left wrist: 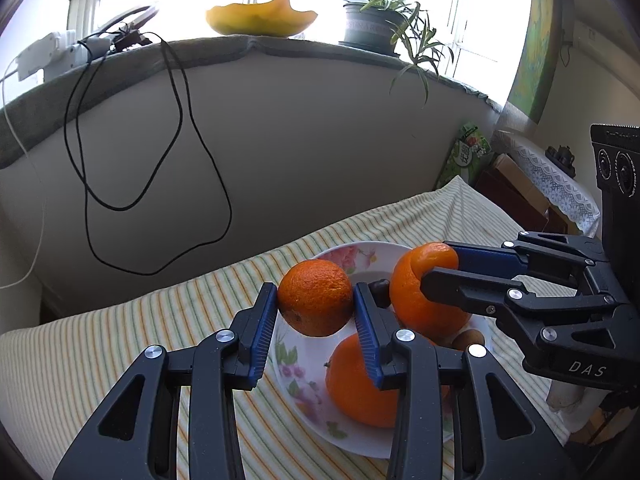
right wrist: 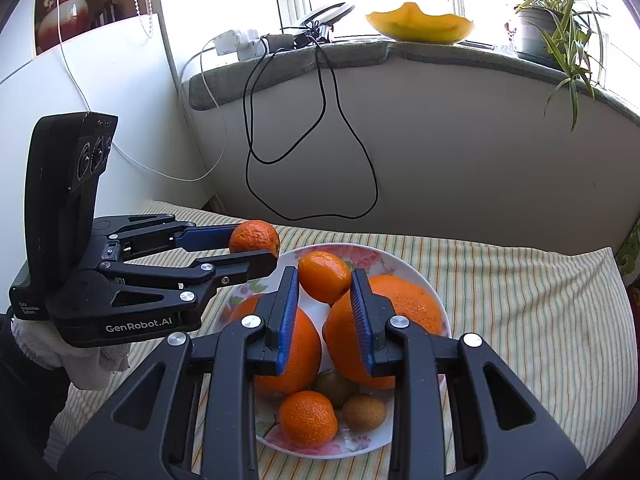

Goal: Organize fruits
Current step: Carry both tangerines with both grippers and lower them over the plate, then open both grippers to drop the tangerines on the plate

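A white floral plate sits on the striped cloth, carrying two big oranges, one tangerine and two kiwis. My left gripper is shut on a small tangerine, held above the plate's left part. From the right wrist view, the left gripper hangs over the plate's far-left rim. My right gripper is shut on another tangerine above the plate's middle. In the left wrist view, the right gripper comes in from the right with its tangerine.
The striped cloth ends at a grey wall where a black cable hangs in loops. The sill above carries a yellow bowl, a potted plant and a power strip. A white-gloved hand grips the left tool.
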`<state>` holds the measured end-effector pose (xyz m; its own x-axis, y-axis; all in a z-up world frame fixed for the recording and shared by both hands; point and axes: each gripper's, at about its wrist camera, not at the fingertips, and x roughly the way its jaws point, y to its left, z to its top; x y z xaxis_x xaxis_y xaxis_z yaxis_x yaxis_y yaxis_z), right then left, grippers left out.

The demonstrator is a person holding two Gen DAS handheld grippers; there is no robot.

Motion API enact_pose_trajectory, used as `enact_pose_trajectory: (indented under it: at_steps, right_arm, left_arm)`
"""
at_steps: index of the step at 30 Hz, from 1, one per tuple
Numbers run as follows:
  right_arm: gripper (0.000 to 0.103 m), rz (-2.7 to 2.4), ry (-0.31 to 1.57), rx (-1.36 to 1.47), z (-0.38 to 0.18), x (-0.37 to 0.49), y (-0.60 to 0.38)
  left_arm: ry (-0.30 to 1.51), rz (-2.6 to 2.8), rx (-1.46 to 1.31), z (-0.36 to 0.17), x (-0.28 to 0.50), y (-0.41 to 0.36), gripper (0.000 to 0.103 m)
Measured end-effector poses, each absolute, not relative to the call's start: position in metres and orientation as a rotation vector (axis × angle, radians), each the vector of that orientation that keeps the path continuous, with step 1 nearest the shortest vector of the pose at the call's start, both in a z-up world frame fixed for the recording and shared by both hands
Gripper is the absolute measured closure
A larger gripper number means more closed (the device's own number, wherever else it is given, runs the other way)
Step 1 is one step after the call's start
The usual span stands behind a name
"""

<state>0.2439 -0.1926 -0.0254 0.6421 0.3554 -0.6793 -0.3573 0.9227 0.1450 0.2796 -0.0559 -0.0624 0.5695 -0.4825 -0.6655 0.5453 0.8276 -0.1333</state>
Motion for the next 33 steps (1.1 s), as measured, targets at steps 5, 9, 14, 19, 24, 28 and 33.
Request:
enact_pose_trajectory:
  at_steps: [5, 9, 14, 19, 24, 28, 33]
  right_arm:
    - [0.076, 0.411, 0.776, -0.001, -0.029, 0.248, -0.193]
    - [0.075, 0.42, 0.778, 0.0, -0.03, 0.249, -0.191]
    - [0.075, 0.424, 0.776, -0.012, -0.029, 0.247, -0.188]
    - [0.075, 0.42, 0.772, -0.011, -0.028, 0.242, -0.188]
    - [0.059, 0.416, 0.754, -0.021, -0.025, 0.236, -0.19]
    - [0.054, 0.416, 0.742, -0.028, -0.02, 0.233, -0.191]
    - [0.054, 0.414, 0.732, -0.009, -0.014, 0.224, -0.196]
  left_arm:
    - [0.759, -0.606, 0.096, -0.065, 0.283, -0.059, 0.066]
    - [0.76, -0.607, 0.103, -0.065, 0.284, -0.061, 0.066]
    - [0.754, -0.598, 0.118, -0.063, 0.284, -0.062, 0.066]
    - [0.755, -0.6, 0.119, -0.062, 0.281, -0.062, 0.066]
    - [0.741, -0.594, 0.109, -0.058, 0.277, -0.06, 0.055]
    - [0.729, -0.584, 0.105, -0.053, 0.273, -0.056, 0.055]
    - [0.713, -0.573, 0.097, -0.044, 0.262, -0.048, 0.055]
